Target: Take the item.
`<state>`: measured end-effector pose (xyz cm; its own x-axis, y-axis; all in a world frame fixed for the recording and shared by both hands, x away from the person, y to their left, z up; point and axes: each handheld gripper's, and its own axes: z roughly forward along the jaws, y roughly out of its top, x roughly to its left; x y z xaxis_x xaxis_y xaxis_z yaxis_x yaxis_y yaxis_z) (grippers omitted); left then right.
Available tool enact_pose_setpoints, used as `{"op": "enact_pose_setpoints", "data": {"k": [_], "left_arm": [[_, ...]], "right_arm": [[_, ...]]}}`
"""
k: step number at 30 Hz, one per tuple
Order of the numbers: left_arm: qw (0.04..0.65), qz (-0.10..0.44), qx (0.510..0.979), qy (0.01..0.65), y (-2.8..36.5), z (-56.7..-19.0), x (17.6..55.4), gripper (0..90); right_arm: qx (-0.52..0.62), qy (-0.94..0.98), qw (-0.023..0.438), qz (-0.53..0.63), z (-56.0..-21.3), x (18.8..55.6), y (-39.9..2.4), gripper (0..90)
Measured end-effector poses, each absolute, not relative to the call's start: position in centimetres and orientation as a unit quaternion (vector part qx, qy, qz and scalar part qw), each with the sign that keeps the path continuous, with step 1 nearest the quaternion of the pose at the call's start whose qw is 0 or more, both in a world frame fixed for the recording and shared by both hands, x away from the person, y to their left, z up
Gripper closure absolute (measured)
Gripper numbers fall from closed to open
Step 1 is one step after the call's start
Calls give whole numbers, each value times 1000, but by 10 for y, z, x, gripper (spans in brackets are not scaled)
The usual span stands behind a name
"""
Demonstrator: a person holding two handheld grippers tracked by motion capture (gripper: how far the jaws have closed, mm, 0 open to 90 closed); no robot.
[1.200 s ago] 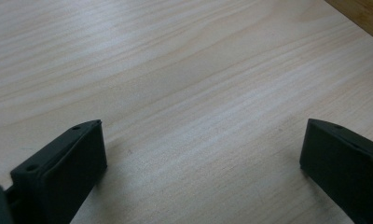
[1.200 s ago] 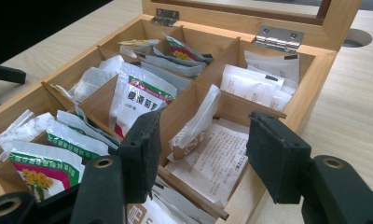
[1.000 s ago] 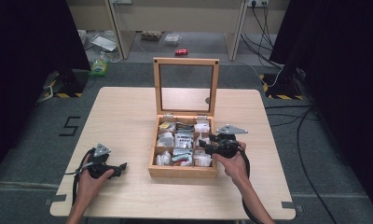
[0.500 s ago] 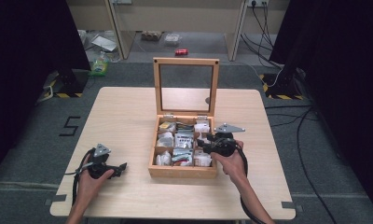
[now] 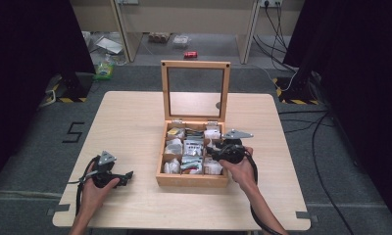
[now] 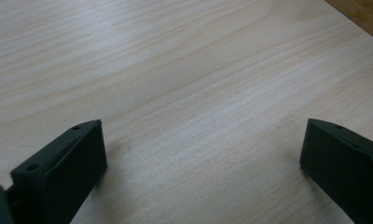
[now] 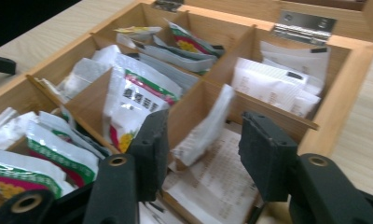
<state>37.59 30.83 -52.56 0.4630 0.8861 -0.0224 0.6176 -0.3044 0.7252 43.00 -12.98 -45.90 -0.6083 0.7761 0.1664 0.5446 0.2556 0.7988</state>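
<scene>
- A person sits at a light wooden table [image 5: 135, 122] and holds a gripper in each hand.
- The right gripper [image 7: 201, 144] is down in the near right corner of a wooden box [image 5: 191, 180]. The box has many little rooms inside.
- Its two black jaws are spread apart. A white packet [image 7: 203, 128] stands tilted in the gap between them. The jaws are not squeezing it; I cannot tell if one side touches it.
- Under that packet lie flat white packets with small print [image 7: 217, 179].
- To the left of the right gripper, past a thin wooden wall, are white packets with green and red marks [image 7: 138, 100].
- Farther ahead of it, more white packets [image 7: 273, 86] sit in the next room, close to the shiny hinge [image 7: 303, 22].
- The box lid [image 5: 196, 88] stands straight up behind the box.
- The left gripper [image 5: 128, 176] is well apart from the box, low over the bare table. Its jaws are spread wide with nothing between them.
</scene>
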Motion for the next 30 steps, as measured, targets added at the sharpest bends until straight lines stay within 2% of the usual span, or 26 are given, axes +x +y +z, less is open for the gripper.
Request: {"op": "enact_pose_setpoints", "data": {"k": [22,24,30], "left_arm": [[343,196,784,480,308,-526,376,0],[343,196,784,480,308,-526,376,0],[343,196,784,480,308,-526,376,0]], "right_arm": [[439,762,110,462,-470,437,-130,797],[435,765,127,457,-470,438,-128,808],[429,762,129,467,-463,435,-131,854]]}}
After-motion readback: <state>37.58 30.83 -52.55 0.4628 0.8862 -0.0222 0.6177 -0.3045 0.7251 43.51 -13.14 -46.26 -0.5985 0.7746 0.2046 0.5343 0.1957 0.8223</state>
